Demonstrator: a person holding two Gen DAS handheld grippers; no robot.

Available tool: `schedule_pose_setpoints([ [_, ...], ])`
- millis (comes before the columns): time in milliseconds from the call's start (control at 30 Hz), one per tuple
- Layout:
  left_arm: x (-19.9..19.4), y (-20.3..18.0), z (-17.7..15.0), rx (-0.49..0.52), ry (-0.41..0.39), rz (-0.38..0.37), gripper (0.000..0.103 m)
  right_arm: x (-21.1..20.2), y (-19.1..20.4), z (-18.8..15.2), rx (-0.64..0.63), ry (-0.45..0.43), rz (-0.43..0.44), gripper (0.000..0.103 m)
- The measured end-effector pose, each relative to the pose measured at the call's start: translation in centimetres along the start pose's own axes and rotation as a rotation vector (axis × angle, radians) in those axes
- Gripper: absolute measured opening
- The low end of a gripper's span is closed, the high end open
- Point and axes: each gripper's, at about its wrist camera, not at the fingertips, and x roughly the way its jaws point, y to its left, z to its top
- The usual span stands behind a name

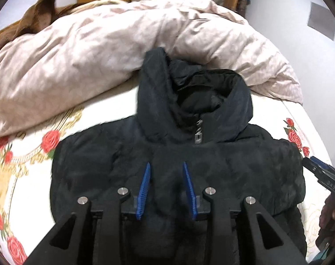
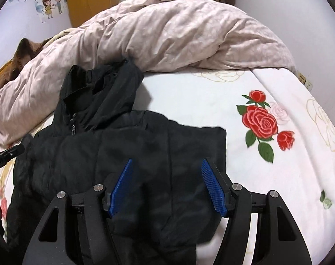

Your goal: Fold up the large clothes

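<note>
A black hooded padded jacket [image 1: 178, 159] lies front up on the bed, zipped, hood [image 1: 189, 92] pointing away toward the duvet. Its sleeves look folded in over the body. My left gripper [image 1: 166, 165] hovers over the jacket's chest with its blue pads open and empty. My right gripper [image 2: 166, 162] is open wider and empty over the jacket's right part [image 2: 145, 154], near its right edge. The right gripper's tip also shows at the right edge of the left wrist view [image 1: 322, 170]. The left gripper's tip shows at the left edge of the right wrist view [image 2: 8, 153].
A crumpled pale pink duvet [image 1: 112, 48] is piled behind the jacket. The white bedsheet with red roses [image 2: 262, 121] stretches to the right. A brown cloth [image 1: 41, 13] lies at the far left. Walls and a yellow wooden door [image 2: 92, 0] stand behind the bed.
</note>
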Motion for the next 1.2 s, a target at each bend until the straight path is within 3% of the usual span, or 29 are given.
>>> schedule_pose_setpoints([
  [67,1.8,-1.2,0.5,0.034,0.021,-0.025,0.032,1.4,0.1,0.8,0.001,0.012,0.0,0.065],
  [200,6.1,-2.1,-0.2,0.066,0.089,0.025,0.033,5.2,-0.6,0.8,0.021,0.1,-0.013,0.065],
  [367,7.2,-2.9,-1.0,0.135,0.065,0.056,0.033,7.4,-0.8,-0.7,0.015,0.133,-0.031,0.065],
  [600,6.1,-2.7,-0.6,0.126,0.071,0.068,0.033,6.0,-1.0,-0.4,0.029,0.13,-0.046,0.065],
  [833,2.1,-1.8,-1.3,0.108,0.014,0.07,0.033,0.8,0.7,-1.5,0.001,0.036,-0.013,0.065],
  [1000,4.1,-1.4,-3.0,0.107,0.087,0.091,0.034,2.9,1.9,-3.1,-0.036,0.118,-0.011,0.065],
  [1200,4.6,-1.3,-3.4,0.112,0.088,0.092,0.034,3.9,2.0,-3.5,-0.044,0.137,-0.022,0.065],
])
